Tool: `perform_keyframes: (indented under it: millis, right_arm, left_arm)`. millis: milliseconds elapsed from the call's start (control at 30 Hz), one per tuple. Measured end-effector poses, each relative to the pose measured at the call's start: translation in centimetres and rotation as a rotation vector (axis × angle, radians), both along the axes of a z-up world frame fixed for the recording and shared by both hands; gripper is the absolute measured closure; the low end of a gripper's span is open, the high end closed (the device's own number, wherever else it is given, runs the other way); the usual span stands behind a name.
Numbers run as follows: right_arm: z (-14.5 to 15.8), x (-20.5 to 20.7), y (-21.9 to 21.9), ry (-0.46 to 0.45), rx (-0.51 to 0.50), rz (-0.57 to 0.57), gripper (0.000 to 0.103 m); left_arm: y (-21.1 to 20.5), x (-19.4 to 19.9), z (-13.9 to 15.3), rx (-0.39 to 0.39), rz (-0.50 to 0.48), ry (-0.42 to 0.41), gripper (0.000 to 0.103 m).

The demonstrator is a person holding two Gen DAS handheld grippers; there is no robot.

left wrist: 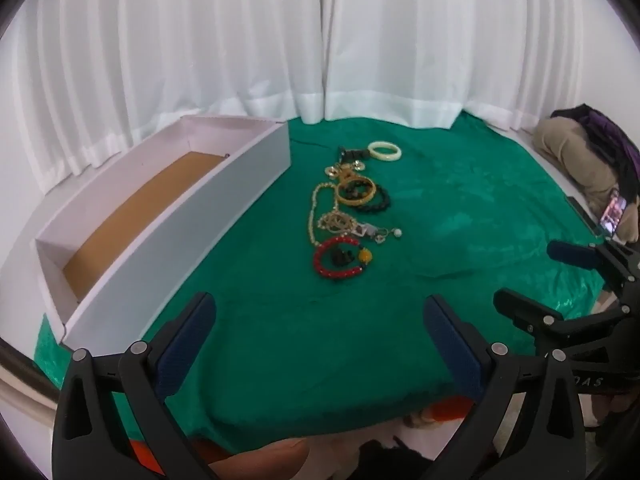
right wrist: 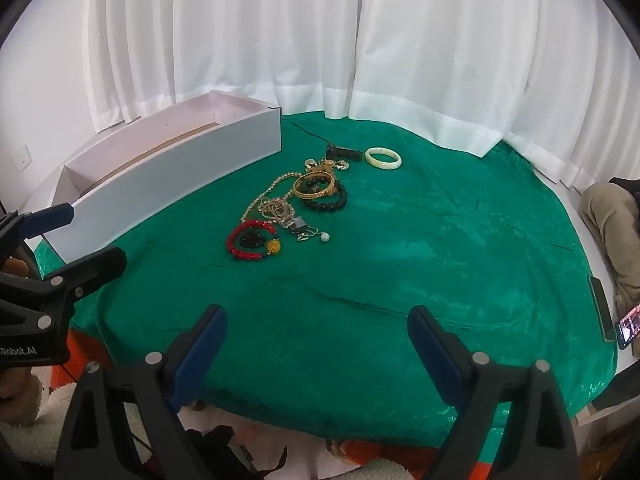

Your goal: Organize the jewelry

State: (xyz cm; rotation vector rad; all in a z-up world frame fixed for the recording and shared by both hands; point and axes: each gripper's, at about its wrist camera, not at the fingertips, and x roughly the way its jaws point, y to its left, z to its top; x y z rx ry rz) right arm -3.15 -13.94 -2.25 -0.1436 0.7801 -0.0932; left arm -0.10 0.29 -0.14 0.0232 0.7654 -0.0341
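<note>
While both the left gripper (left wrist: 320, 332) and right gripper (right wrist: 318, 340) hover spread and empty, take the red bead bracelet (right wrist: 251, 241) first, nearest in the pile, then carry it toward ten o'clock into the white box (right wrist: 168, 164).

On the green cloth (right wrist: 400, 248) lies one white box (right wrist: 180, 168) and one row of jewelry: one pale bangle (right wrist: 383, 158), one gold bangle (right wrist: 314, 185), one black bead bracelet (right wrist: 330, 200) and one red bead bracelet (right wrist: 250, 240) with one yellow bead (right wrist: 273, 246). There is one pearl (right wrist: 325, 237), and the gold chains (right wrist: 276, 208) are too tangled to count. Two grippers show, left (left wrist: 320, 332) and right (right wrist: 318, 336), each with two fingers.
</note>
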Motion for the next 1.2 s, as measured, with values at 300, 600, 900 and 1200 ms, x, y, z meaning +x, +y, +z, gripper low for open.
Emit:
perform_keyframes:
  millis: [300,600,900,1200]
  right_arm:
    - [0.1,0.2,-0.4,-0.004,0.002,0.007,0.010]
    - [0.0,0.1,-0.4,-0.005,0.004,0.007,0.010]
    - [0.0,-0.2,-0.3,-0.005,0.003,0.002,0.010]
    - [0.2,-0.4,-0.5,-0.006,0.005,0.004,0.010]
  left_arm:
    - [0.1,0.0,-0.2,-0.011,0.011,0.004,0.000]
    - [-0.2,-0.1,-0.4,-0.011,0.005,0.002,0.001]
    - [-0.2,0.0,-0.3,-0.010,0.003,0.007,0.001]
    - [-0.4,0.1,-0.5,-0.010,0.000,0.022,0.001]
